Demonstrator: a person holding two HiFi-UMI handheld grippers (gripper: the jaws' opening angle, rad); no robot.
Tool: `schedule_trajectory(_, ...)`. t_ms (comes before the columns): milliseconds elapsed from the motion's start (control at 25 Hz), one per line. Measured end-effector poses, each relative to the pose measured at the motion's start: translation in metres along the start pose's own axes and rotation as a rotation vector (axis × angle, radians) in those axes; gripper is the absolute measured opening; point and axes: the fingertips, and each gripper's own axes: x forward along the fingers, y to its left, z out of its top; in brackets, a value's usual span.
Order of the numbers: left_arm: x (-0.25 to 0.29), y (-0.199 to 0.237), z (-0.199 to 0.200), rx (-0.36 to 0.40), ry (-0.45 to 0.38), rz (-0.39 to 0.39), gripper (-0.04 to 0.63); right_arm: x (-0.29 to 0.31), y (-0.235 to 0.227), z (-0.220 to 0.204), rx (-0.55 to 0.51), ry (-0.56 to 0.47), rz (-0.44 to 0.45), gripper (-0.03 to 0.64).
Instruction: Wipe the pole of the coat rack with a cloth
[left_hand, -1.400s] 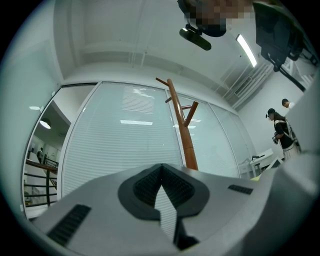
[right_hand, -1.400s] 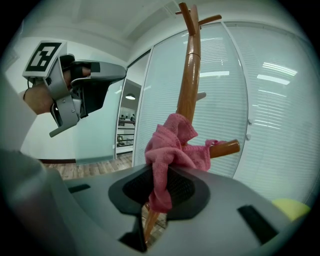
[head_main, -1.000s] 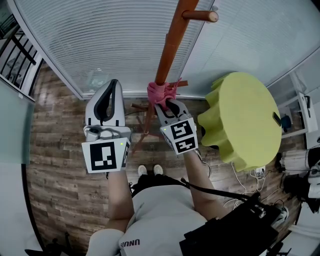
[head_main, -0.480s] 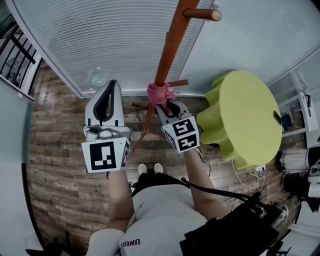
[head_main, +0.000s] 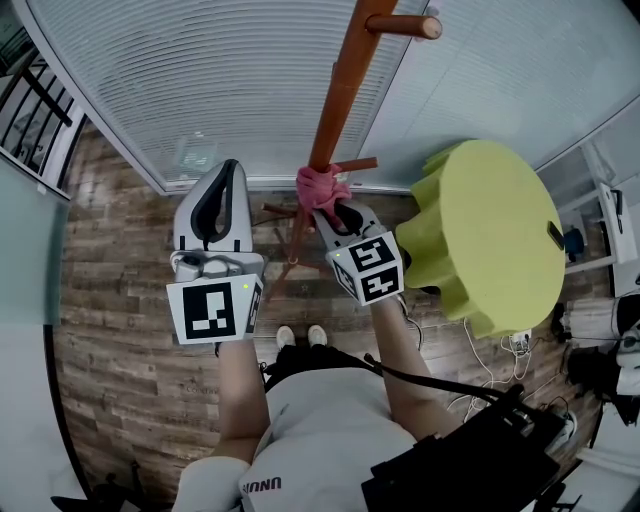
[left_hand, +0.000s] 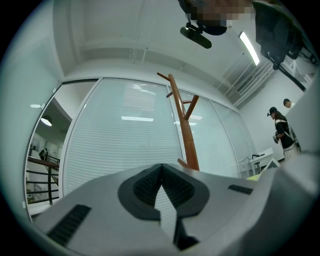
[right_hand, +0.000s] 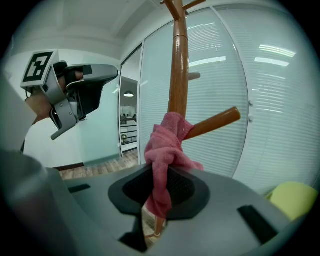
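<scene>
Right tool (right_hand: 160, 172) clamped on crumpled pink terry cloth (right_hand: 169, 136), pressed against smooth round wooden pole (right_hand: 178, 65); left tool (left_hand: 161, 169) closed, empty.

Office with blinded glass partitions (head_main: 200, 90)

Only unreadable print (head_main: 262, 486) on shirt (head_main: 322, 425)
</scene>
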Motion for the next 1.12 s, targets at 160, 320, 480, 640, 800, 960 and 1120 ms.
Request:
schedule_trajectory(160,0.001,-0.001,0.000,0.002,0.000,-0.004,0.014,-0.001,0.002,-0.001,-0.001,0.006,0.013,0.074)
schedule_trajectory(320,0.005,-0.002,0.001,0.003,-0.002,-0.008,0.013,-0.002,0.001,0.000,-0.004,0.010,0.023,0.074)
schedule_trajectory(480,0.006,-0.002,0.000,-0.001,0.001,-0.010,0.013,-0.004,0.002,0.000,-0.003,0.016,0.032,0.074)
schedule_trajectory(640,0.006,-0.005,-0.001,-0.006,-0.001,-0.014,0.012,-0.009,0.004,-0.001,-0.001,0.017,0.037,0.074)
schedule_trajectory(800,0.004,-0.008,-0.004,-0.014,0.003,-0.017,0.013,-0.013,0.005,-0.001,0.005,0.013,0.043,0.074)
schedule_trajectory(960,0.004,-0.011,-0.003,-0.017,0.002,-0.020,0.013,-0.018,0.006,0.000,0.007,0.008,0.046,0.074)
schedule_trajectory(1120,0.003,-0.013,-0.003,-0.022,0.001,-0.023,0.012,-0.022,0.007,0.001,0.008,0.002,0.049,0.074)
